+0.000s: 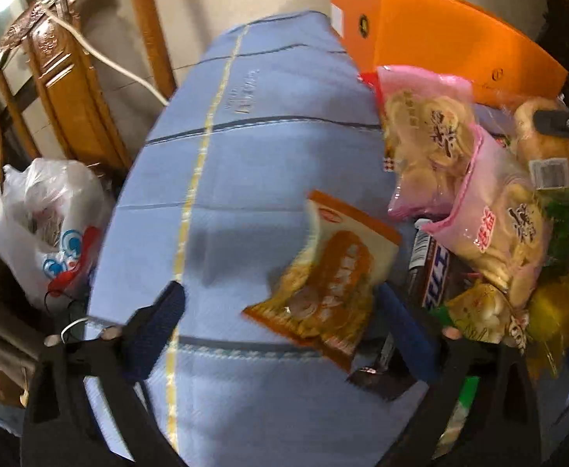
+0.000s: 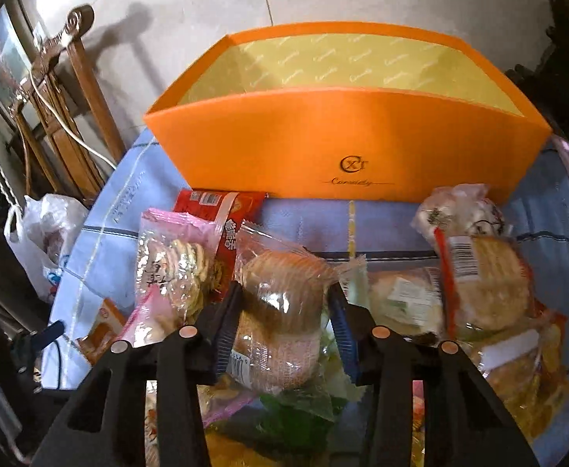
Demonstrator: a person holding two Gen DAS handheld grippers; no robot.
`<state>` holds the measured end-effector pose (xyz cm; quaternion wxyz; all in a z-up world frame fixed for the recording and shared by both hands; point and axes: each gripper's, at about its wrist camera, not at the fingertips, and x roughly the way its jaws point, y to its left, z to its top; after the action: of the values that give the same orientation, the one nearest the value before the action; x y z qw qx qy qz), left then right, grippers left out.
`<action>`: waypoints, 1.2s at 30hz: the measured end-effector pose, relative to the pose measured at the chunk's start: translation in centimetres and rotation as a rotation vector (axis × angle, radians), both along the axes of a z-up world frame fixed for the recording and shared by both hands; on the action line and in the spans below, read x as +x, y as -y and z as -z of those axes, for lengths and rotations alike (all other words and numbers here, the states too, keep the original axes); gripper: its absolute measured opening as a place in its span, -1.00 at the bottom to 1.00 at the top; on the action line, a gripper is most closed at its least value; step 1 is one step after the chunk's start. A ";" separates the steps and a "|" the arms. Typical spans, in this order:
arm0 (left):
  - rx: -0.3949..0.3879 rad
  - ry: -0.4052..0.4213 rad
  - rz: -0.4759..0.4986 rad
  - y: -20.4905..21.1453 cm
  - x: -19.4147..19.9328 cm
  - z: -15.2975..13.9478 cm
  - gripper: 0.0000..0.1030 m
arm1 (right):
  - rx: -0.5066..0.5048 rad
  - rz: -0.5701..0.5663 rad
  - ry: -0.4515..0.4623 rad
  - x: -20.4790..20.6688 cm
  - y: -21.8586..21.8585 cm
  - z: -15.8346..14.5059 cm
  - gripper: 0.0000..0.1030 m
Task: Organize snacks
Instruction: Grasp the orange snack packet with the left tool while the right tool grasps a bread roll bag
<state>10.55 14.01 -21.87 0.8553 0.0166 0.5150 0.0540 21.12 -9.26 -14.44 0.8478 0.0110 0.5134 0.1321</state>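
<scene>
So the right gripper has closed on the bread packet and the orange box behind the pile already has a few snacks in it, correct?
Not quite. The right gripper does have its fingers on either side of the bread packet, but the orange box behind the pile shows only its bare yellow lining, with no snacks visible inside. The right wrist view shows this.

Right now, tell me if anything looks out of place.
The orange box stands empty while the snacks lie in a loose heap in front of it. One orange packet lies apart on the blue cloth. Nothing looks spilled or torn.
</scene>
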 end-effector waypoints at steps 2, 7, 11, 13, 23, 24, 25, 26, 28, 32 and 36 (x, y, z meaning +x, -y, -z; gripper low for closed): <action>-0.058 0.002 -0.012 0.5 0.3 0.0 0.15 | 0.004 -0.011 0.006 -0.4 0.4 -0.6 -0.15; 0.001 0.009 0.015 1.7 0.3 -0.2 -0.14 | 0.011 -0.025 0.019 -1.4 0.7 -1.6 -0.18; 0.077 0.012 0.033 3.0 -0.2 -0.3 -0.16 | 0.009 -0.042 0.032 -2.3 0.8 -2.2 -0.20; 0.041 0.006 0.016 2.8 -0.5 -0.6 -0.16 | 0.015 -0.047 0.040 -2.7 0.8 -2.7 -0.23; 0.037 0.045 -0.007 2.1 -1.0 -3.7 -0.17 | 0.023 -0.072 0.031 -3.0 1.2 -3.6 -0.09; 0.034 0.042 -0.009 1.9 -1.1 -3.7 -0.17 | 0.024 -0.057 0.011 -2.7 1.2 -3.2 0.19; 0.038 0.038 -0.010 1.8 -1.2 -3.7 -0.17 | 0.008 -0.029 -0.008 -2.2 1.1 -2.6 0.78; 0.048 0.029 -0.011 1.7 -1.3 -3.5 -0.17 | -0.040 0.013 0.004 -1.8 0.7 -2.1 0.87; 0.055 0.013 -0.019 1.5 -1.6 -3.1 -0.16 | -0.107 0.002 0.078 -1.5 -1.1 -1.6 0.87; 0.015 -0.015 -0.064 0.3 -2.1 -2.3 -0.16 | -0.346 -0.070 0.185 -0.2 -6.5 1.3 0.93; 0.027 -0.037 -0.078 -0.2 -2.0 -1.7 -0.16 | -0.355 -0.043 0.194 1.1 -8.5 4.3 0.91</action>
<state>8.55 14.21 -20.12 0.8425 0.0090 0.5304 0.0940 22.19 -0.75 -18.72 0.8790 -0.1624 0.4446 0.0582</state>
